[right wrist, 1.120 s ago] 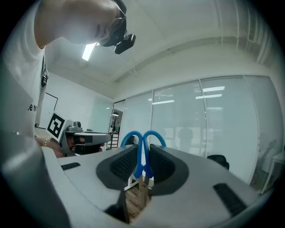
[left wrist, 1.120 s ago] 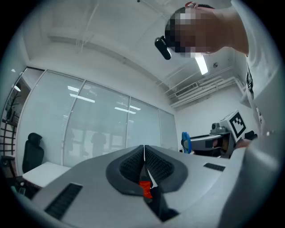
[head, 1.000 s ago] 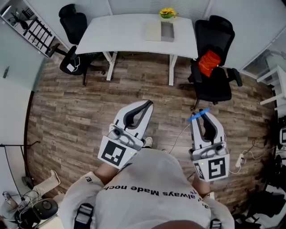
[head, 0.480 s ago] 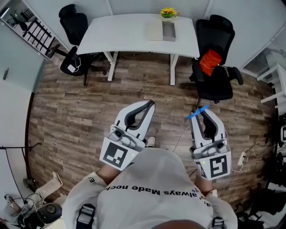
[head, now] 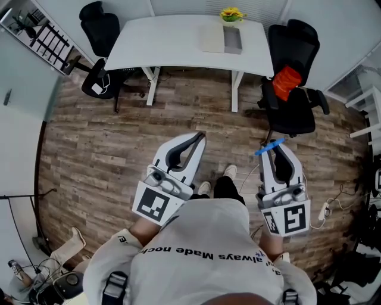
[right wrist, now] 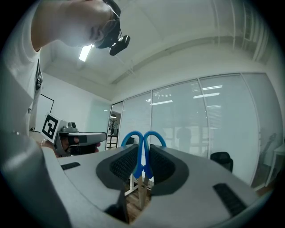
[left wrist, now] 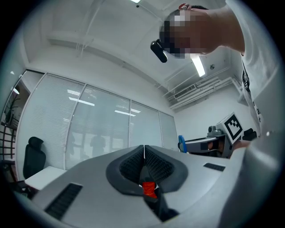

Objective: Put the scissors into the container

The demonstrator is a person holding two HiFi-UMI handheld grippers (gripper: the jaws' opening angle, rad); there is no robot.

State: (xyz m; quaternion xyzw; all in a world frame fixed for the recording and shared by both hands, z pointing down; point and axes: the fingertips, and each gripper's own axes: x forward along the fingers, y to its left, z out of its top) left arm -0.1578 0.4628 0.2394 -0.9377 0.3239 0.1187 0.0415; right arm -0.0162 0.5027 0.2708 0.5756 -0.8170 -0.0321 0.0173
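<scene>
The right claw (head: 277, 148) is clenched on the scissors (right wrist: 142, 139). Their blue handles stand out beyond the tips of the claw, and the blades lie between its pads. The left claw (head: 200, 137) is clenched too, with nothing in it. Both claws are over the wooden floor (head: 107, 143), well apart from the white counter (head: 166, 44). The grey container (head: 233, 40) stands on that counter, just beside a flat beige pad (head: 211, 39).

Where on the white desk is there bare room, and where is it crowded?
Bare: the left and middle of the desk, from the end by the left black chair to the beige pad. Crowded: the right part, where the pad, grey container and flower pot sit close together.
</scene>
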